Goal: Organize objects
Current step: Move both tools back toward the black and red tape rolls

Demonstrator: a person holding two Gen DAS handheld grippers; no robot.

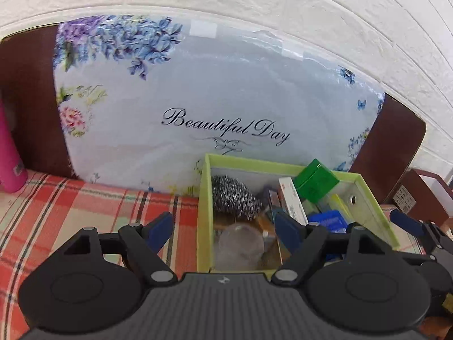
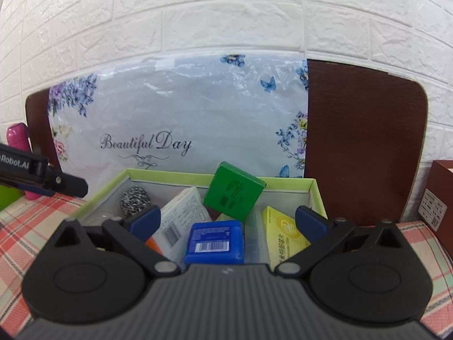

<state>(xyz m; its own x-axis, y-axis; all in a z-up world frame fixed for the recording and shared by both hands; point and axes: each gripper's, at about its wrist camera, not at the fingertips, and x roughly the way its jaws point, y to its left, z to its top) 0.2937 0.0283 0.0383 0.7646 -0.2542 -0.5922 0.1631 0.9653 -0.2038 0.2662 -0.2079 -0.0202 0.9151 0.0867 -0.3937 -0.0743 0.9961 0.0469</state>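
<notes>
A light-green cardboard box [image 2: 317,195] sits on a red plaid cloth [image 1: 85,206], its back wall against a floral pillow [image 1: 198,93] in clear wrap printed "Beautiful Day", which leans on a dark brown headboard [image 2: 362,141] under a white brick-pattern wall [image 2: 226,14]. The box is crowded: one steel wool scourer [image 2: 135,199] in the far left corner, one clear plastic lid or cup [image 1: 240,245] near it, one white carton [image 2: 184,215] with a barcode, one blue box [image 2: 215,240], one yellow packet [image 2: 283,232], and one green box [image 2: 233,191] tilted on top of the others. The left gripper [image 1: 226,229] has its jaws wide, straddling the box's left wall with nothing between them. The right gripper [image 2: 226,221] stands wide open above the contents, empty. One pink bottle [image 1: 8,155] stands at the left; one brown carton [image 2: 441,198] stands at the right.
</notes>
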